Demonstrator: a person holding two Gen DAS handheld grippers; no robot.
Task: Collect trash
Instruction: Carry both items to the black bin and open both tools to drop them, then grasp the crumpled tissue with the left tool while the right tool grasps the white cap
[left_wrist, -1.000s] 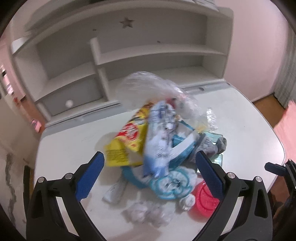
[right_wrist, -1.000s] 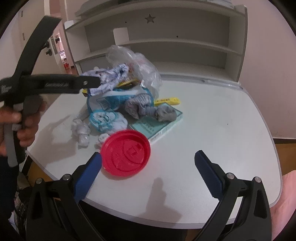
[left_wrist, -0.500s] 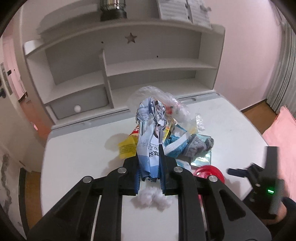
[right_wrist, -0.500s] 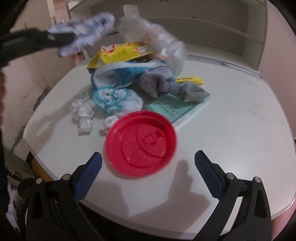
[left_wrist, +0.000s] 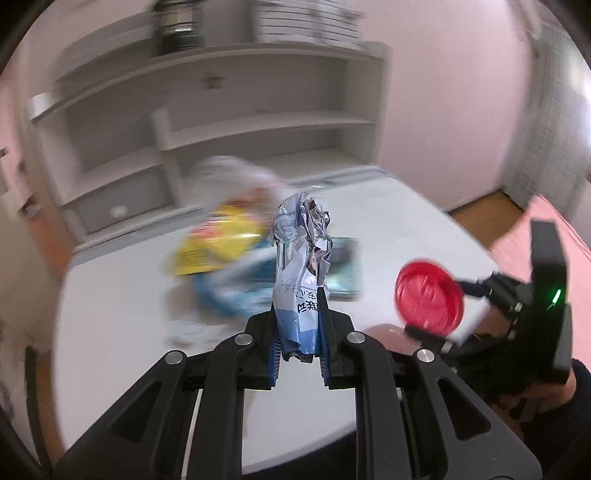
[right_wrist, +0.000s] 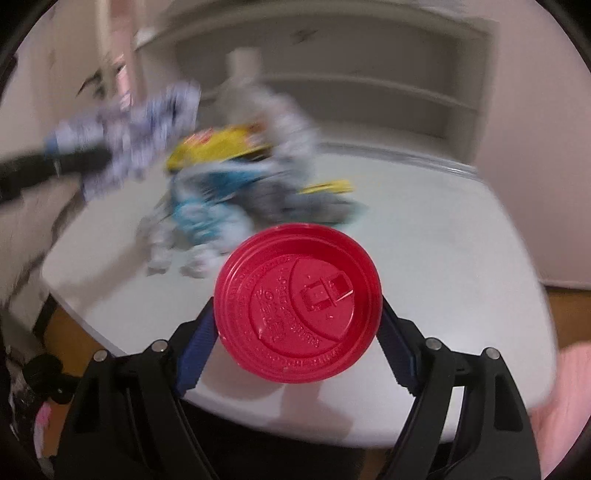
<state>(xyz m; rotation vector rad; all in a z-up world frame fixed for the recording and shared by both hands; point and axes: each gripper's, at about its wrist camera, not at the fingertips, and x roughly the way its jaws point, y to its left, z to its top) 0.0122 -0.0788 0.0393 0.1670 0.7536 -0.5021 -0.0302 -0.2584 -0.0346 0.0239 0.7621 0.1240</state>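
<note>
My right gripper (right_wrist: 297, 321) is clamped on a red plastic lid (right_wrist: 297, 302), one blue pad against each side of its rim, and the lid sits lifted off the white table (right_wrist: 424, 236). Beyond it I see a blurred heap of trash on the table: a yellow packet (right_wrist: 221, 146) on top, a blue and white wrapper (right_wrist: 210, 195) under it, white crumpled bits at the near left edge. At far left my left gripper (right_wrist: 55, 166) holds up what looks like a crumpled white and blue bag (right_wrist: 129, 129), apart from the heap.
</note>
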